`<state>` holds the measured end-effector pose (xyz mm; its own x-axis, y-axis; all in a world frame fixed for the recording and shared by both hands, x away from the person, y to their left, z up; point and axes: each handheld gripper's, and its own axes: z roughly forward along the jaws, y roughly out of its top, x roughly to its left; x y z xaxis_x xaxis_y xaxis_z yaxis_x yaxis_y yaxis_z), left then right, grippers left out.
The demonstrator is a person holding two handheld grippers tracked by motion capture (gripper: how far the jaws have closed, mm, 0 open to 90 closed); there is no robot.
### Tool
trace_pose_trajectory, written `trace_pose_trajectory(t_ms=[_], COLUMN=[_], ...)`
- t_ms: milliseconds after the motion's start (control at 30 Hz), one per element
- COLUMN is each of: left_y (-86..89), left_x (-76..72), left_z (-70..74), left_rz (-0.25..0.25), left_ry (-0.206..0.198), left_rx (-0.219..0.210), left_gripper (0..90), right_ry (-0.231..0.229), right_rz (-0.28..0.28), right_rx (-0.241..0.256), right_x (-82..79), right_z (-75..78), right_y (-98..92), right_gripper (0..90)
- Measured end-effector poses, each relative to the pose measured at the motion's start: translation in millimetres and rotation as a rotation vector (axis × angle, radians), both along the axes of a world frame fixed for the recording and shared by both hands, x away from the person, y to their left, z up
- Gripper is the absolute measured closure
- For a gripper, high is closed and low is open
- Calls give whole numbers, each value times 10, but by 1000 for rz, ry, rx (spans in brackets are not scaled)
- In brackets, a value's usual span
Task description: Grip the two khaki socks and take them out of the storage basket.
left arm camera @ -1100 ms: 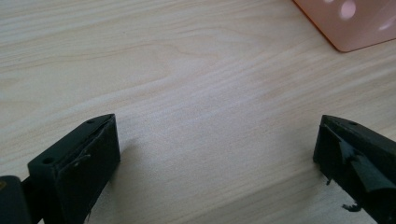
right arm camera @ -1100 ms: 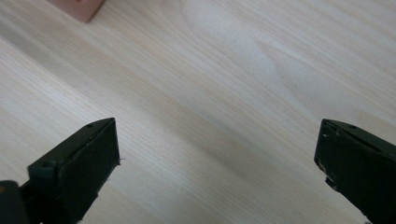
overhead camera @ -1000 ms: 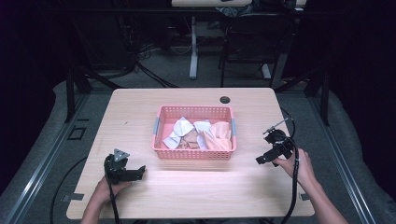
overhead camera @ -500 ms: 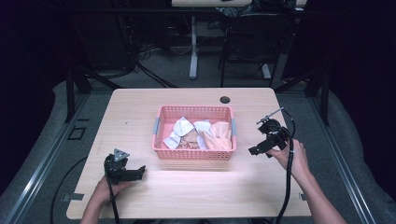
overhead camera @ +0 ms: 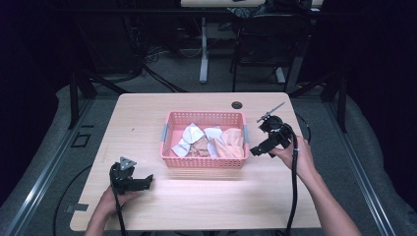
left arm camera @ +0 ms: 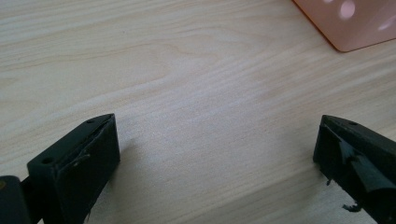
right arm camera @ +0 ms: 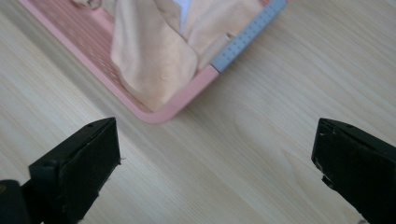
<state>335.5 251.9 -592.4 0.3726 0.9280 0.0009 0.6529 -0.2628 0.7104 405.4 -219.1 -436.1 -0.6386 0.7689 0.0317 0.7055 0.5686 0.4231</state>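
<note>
While the right gripper [overhead camera: 256, 150] hovered just beside the basket's [overhead camera: 204, 163] right end, jaws spread and empty, the peach cloth [right arm camera: 152, 60] lay inside that end. The left gripper [overhead camera: 146, 181], also spread, rested near the basket's front left corner.

The counter [overhead camera: 206, 196] is pale wood with fine, wavy grain and a smooth satin finish that catches a soft sheen. The basket [overhead camera: 204, 162] is pink plastic, its walls perforated in a fine grid, with grey plastic handle strips [right arm camera: 247, 33] at the ends. Inside lie soft, matt cloths: a peach cloth [right arm camera: 149, 58] with limp folds, and white ones [overhead camera: 193, 133]. The left tool [left arm camera: 217, 158] and right tool [right arm camera: 215, 158] have matt black jaws with slightly frayed pad edges.
</note>
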Motion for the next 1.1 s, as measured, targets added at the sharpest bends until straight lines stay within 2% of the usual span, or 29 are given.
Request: trace_pose_trajectory(t_ms=[133, 167, 267, 333, 367, 400, 467, 500, 633, 733, 800, 900, 933, 967, 1000, 1067, 1100], left_y=[-1, -1, -1, -1, -1, 0, -1, 0, -1, -3, -2, -1, -2, -2, -2, -3, -3], left_x=[-1, -1, -2, -1, -1, -1, -1, -1, -2, -2, -2, -3, -3, -4, -4, -4, -4], left_z=[-1, -1, 0, -1, -1, 0, -1, 0, -1, -2, -1, -1, -1, -1, -1, -1, -1], left_rz=[1, 2, 1, 2, 2, 1, 2, 1, 3, 5, 3, 3, 4, 4, 4, 5, 5], left_ry=[0, -1, 0, -1, -1, 0, -1, 0, -1, -3, -2, -1, -1, -1, -1, -1, -1], left_rx=[-1, -1, -1, 0, 0, 0, 0, 0, 0, -2, 0, 0, -2, -2, -2, -2, -2], left_gripper=[4, 4, 4, 4, 4, 4, 4, 4, 4, 4, 4, 4, 4, 4, 4, 4, 4], right_ry=[10, 10, -1, 22, 20, 29, 34, 32, 25, 25, 21, 23, 29, 44, 44, 73, 73], right_rz=[32, 32, 46, 59, 51, 60, 63, 64, 80, 84, 93, 87, 88, 82, 82, 103, 103], right_rx=[13, 13, 28, 24, 44, 27, 28, 48, 53, 50, 52, 58, 60, 69, 69, 43, 43], right_x=[105, 105, 171, 218, 236, 262, 283, 312, 352, 370, 385, 399, 409, 420, 420, 440, 440], right_z=[29, 29, 30, 13, -11, -9, -14, -29, -47, -68, -86, -111, -126, -174, -174, -242, -242], right_y=[194, 194, 352, 411, 441, 460, 484, 537, 652, 730, 770, 808, 825, 870, 870, 931, 931], right_gripper=[0, 0, 0, 0, 0, 0, 0, 0, 0, 51, 134, 149, 167, 240, 240, 315, 315])
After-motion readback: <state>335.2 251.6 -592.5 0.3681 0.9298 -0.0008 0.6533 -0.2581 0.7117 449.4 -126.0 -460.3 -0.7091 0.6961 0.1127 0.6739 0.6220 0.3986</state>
